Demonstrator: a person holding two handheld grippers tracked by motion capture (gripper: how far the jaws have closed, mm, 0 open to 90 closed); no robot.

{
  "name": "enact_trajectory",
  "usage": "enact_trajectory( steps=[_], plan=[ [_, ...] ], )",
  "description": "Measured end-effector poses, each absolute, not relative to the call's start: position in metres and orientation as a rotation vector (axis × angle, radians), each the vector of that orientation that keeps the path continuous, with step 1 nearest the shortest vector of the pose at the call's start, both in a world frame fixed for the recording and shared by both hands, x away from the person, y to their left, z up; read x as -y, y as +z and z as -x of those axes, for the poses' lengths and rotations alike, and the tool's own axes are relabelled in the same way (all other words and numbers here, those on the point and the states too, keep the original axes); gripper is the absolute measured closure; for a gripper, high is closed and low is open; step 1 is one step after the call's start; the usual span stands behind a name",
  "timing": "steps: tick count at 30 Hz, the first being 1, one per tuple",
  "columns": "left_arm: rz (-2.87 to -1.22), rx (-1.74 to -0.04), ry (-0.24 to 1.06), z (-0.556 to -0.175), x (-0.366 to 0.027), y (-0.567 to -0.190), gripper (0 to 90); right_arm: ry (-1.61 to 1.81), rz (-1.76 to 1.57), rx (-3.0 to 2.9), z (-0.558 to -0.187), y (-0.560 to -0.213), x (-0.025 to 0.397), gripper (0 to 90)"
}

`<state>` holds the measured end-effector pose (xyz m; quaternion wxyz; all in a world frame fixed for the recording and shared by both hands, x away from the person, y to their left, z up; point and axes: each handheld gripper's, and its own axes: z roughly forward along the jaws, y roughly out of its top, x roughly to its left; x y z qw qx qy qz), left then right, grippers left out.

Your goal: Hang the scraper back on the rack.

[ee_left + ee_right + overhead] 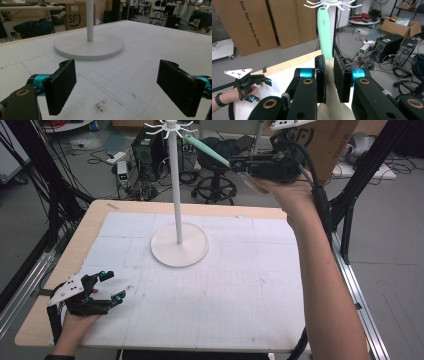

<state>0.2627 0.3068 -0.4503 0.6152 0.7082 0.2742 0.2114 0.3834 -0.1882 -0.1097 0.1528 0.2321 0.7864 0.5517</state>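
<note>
Item: mint-green utensil (324,30) with a cream blade end, a spatula by the look of it
Location: held aloft beside the top of the white rack (175,185), its green tip close under the hook ring (332,3); whether it touched a hook could not be told
Right gripper (329,80): clenched on the utensil near the join of handle and blade
Left gripper (117,87): jaws spread wide, nothing between them, resting low on the gridded mat (225,290) well apart from the rack base (88,46)
Handling, judged: light, likely smooth and somewhat flexible; best gripped at the stiff handle
Surroundings: cardboard boxes (254,22), computer towers (390,43), loose floor cables, stool (215,185)
Obstruction: neighbouring hook prongs crowding the tip; the pole stood near
</note>
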Motion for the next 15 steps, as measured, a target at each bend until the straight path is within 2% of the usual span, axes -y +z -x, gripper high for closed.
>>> enact_trajectory(
  steps=[15],
  plan=[
    [-1.633,-0.631,0.488,-0.2625,-0.3065,-0.4503,16.5,1.554,-0.67,-2.255,-0.3876,-0.1142,0.1801,81.4]
  ],
)
